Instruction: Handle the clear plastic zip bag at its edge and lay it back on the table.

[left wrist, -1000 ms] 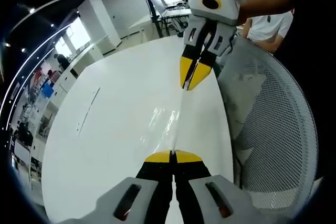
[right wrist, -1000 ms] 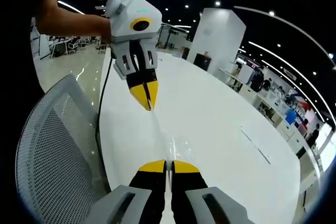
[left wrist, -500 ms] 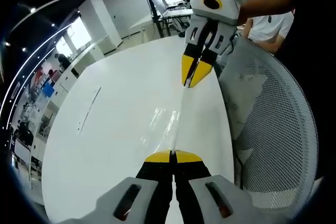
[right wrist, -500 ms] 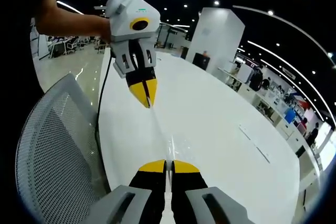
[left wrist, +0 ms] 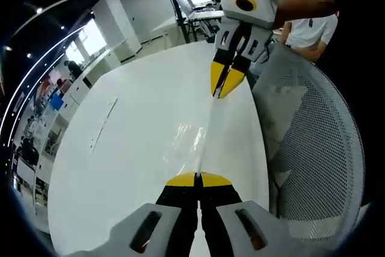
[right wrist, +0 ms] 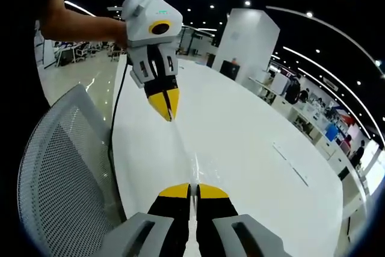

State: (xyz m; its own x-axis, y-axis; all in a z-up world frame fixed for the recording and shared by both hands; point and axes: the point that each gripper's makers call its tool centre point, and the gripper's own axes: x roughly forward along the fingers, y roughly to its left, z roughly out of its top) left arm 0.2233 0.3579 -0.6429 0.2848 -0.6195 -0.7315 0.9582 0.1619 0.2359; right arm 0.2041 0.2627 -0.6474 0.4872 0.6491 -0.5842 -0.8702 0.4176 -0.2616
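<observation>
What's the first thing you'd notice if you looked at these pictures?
Two yellow-tipped tools face each other with a clear plastic zip bag stretched between them: the left tool and the right tool each pinch one end. It hangs over a big white oval table, beside a grey mesh chair.

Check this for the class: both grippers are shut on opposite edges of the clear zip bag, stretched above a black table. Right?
Not quite. The table is white, as the left gripper view shows. The rest holds: left gripper and right gripper are both shut on the clear zip bag.
</observation>
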